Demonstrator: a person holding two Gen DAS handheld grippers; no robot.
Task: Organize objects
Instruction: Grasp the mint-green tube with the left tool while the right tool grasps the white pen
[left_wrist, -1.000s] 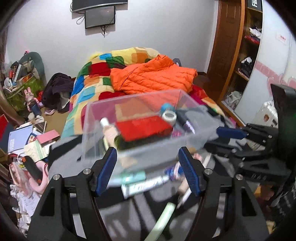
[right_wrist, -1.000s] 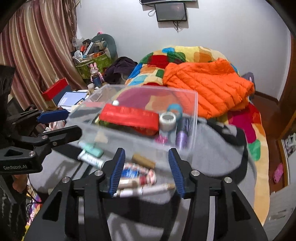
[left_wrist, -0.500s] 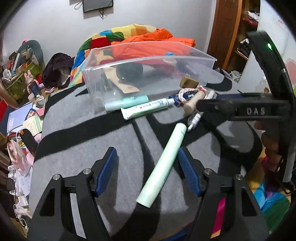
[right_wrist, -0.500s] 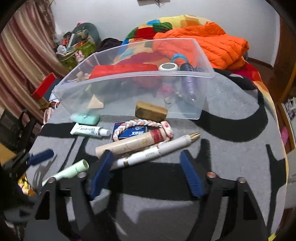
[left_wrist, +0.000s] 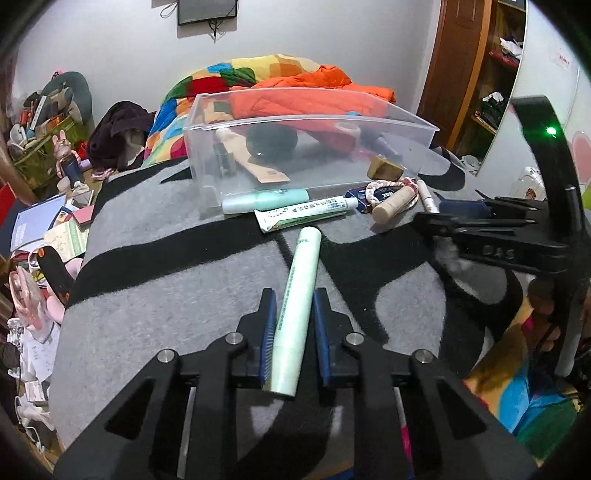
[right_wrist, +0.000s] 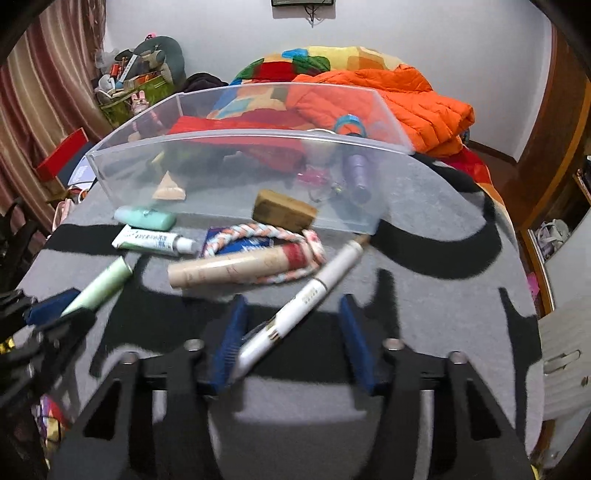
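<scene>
A clear plastic bin holding several items sits on a grey and black blanket. My left gripper is shut on a pale green tube lying on the blanket; the tube also shows in the right wrist view. My right gripper is open, its jaws on either side of a white pen-shaped tube that lies slanted between them. A beige tube, a braided band, a white and green tube and a mint tube lie in front of the bin.
A brown block rests against the bin's front wall. An orange jacket and a patchwork quilt lie on the bed behind. Clutter covers the floor at the left. A wooden shelf unit stands at the right.
Both grippers dropped to the blanket. My left gripper moved onto the green tube and closed on it. My right gripper moved over the white pen-shaped tube and narrowed a little.
</scene>
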